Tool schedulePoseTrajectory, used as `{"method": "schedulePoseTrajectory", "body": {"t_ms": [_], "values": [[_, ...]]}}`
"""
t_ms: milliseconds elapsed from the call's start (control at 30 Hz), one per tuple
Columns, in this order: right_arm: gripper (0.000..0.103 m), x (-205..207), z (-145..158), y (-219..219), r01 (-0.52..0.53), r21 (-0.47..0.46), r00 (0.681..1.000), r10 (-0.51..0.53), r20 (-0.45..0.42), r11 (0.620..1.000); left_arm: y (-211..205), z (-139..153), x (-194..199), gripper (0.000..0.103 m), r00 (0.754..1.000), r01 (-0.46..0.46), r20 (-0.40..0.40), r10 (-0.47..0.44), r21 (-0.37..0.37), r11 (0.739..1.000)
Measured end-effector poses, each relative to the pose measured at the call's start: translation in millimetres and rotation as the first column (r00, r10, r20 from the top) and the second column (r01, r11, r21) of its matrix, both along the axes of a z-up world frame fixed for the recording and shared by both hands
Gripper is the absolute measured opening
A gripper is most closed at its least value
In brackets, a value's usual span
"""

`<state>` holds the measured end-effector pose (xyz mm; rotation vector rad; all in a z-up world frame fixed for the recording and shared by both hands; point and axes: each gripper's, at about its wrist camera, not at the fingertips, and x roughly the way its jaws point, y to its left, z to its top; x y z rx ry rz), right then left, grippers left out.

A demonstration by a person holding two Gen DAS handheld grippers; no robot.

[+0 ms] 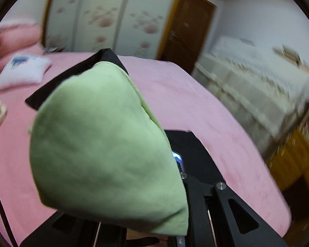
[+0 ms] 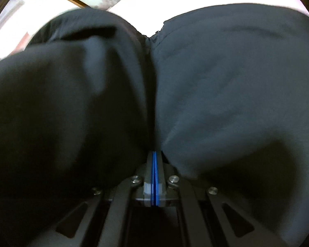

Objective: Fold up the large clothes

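Note:
A large black garment with a light green lining (image 1: 105, 144) hangs bunched over my left gripper (image 1: 173, 154), above the pink bed (image 1: 195, 107). Its black outer side (image 1: 76, 76) shows behind the green. The left jaws are shut on this cloth; only one black finger (image 1: 191, 150) and a strip of blue pad show. In the right wrist view the black fabric (image 2: 226, 82) bulges on both sides of my right gripper (image 2: 153, 154). That gripper's blue pads are pressed together, with the cloth pinched further up where the fingertips are hidden.
A white pillow (image 1: 20, 72) with a blue print and a pink duvet (image 1: 12, 35) lie at the bed's far left. Behind stand a floral wardrobe (image 1: 105, 20) and a brown door (image 1: 187, 33). A cream-covered cabinet (image 1: 257, 86) and wooden furniture (image 1: 294, 164) flank the bed's right side.

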<state>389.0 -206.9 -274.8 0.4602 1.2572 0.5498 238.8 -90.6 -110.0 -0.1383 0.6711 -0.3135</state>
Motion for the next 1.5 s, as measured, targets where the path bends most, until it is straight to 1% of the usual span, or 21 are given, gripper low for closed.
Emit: {"method": "schedulePoseTrajectory", "body": {"t_ms": [67,133,167,267,333,500,567,633,733,833,900,1033,1167,1200,1233,1267,1300,1333,1400,1433,1500], "values": [[0.000,1,-13,-20,0.023,0.139,0.999,-0.019,-0.033,0.990,-34,-2,-1,0.006,0.998,0.063,0.008,-0.064,0.081,0.995],[0.000,1,-24,-34,0.037,0.245,0.998,-0.026,-0.050,0.969,-65,-9,-2,0.007,0.991,0.131,0.005,-0.134,0.173,0.976],[0.000,1,-28,-40,0.036,0.285,0.998,-0.023,-0.051,0.958,-79,-13,-6,0.007,0.987,0.156,0.008,-0.162,0.227,0.961],[0.000,2,-36,-52,0.038,0.368,0.998,-0.017,-0.059,0.929,-113,-24,-13,0.007,0.974,0.188,0.037,-0.222,0.415,0.890],[0.000,4,-38,-56,0.041,0.388,0.998,-0.015,-0.069,0.921,-121,-25,-14,0.008,0.970,0.199,0.035,-0.240,0.447,0.872],[0.000,7,-32,-82,0.084,0.366,0.992,-0.043,-0.120,0.927,-112,-16,-4,0.008,0.967,0.243,-0.014,-0.255,0.359,0.901],[0.000,9,-25,-106,0.119,0.338,0.990,-0.085,-0.114,0.934,-110,-15,0,0.013,0.955,0.290,-0.034,-0.293,0.296,0.910],[0.000,12,-14,-129,0.113,0.246,0.993,-0.098,-0.070,0.963,-119,-13,-5,0.013,0.946,0.316,-0.018,-0.323,0.277,0.908],[0.000,19,-2,-152,0.045,0.126,0.999,-0.041,-0.031,0.991,-134,-15,-11,0.013,0.933,0.339,0.014,-0.360,0.301,0.891],[0.000,24,2,-177,0.038,0.116,0.998,-0.032,-0.055,0.993,-147,-17,-16,0.013,0.926,0.344,0.035,-0.376,0.336,0.877],[0.000,26,8,-206,0.096,0.125,0.993,-0.087,-0.076,0.987,-146,-20,-18,0.013,0.923,0.361,0.001,-0.384,0.341,0.868],[0.000,24,31,-265,0.212,0.111,0.977,-0.209,-0.038,0.971,-156,-36,-22,0.013,0.906,0.414,-0.060,-0.420,0.337,0.845],[0.005,23,61,-320,0.343,0.045,0.939,-0.344,0.024,0.938,-168,-58,-30,0.014,0.884,0.460,-0.108,-0.454,0.376,0.805],[0.005,23,69,-329,0.368,0.036,0.929,-0.369,0.041,0.929,-171,-64,-31,0.018,0.877,0.476,-0.133,-0.462,0.373,0.797],[0.005,22,77,-337,0.391,0.031,0.918,-0.393,0.060,0.920,-175,-73,-31,0.028,0.862,0.505,-0.177,-0.474,0.350,0.789],[0.005,19,86,-344,0.411,0.033,0.908,-0.413,0.078,0.911,-180,-83,-29,0.034,0.831,0.555,-0.252,-0.497,0.295,0.778],[0.005,18,97,-351,0.427,0.053,0.898,-0.430,0.095,0.903,-183,-94,-26,0.036,0.786,0.600,-0.335,-0.519,0.216,0.770],[0.005,25,106,-346,0.429,0.076,0.894,-0.435,0.102,0.900,-184,-101,-25,0.036,0.763,0.613,-0.383,-0.521,0.172,0.771],[0.005,26,118,-330,0.393,0.117,0.908,-0.405,0.110,0.912,-183,-105,-27,0.036,0.766,0.597,-0.401,-0.503,0.155,0.787],[0.010,17,118,-324,0.367,0.114,0.919,-0.379,0.112,0.923,-181,-102,-29,0.037,0.769,0.594,-0.393,-0.504,0.149,0.791],[0.032,23,112,-297,0.310,0.068,0.941,-0.317,0.116,0.948,-176,-94,-29,0.047,0.758,0.593,-0.407,-0.511,0.101,0.799]]}}
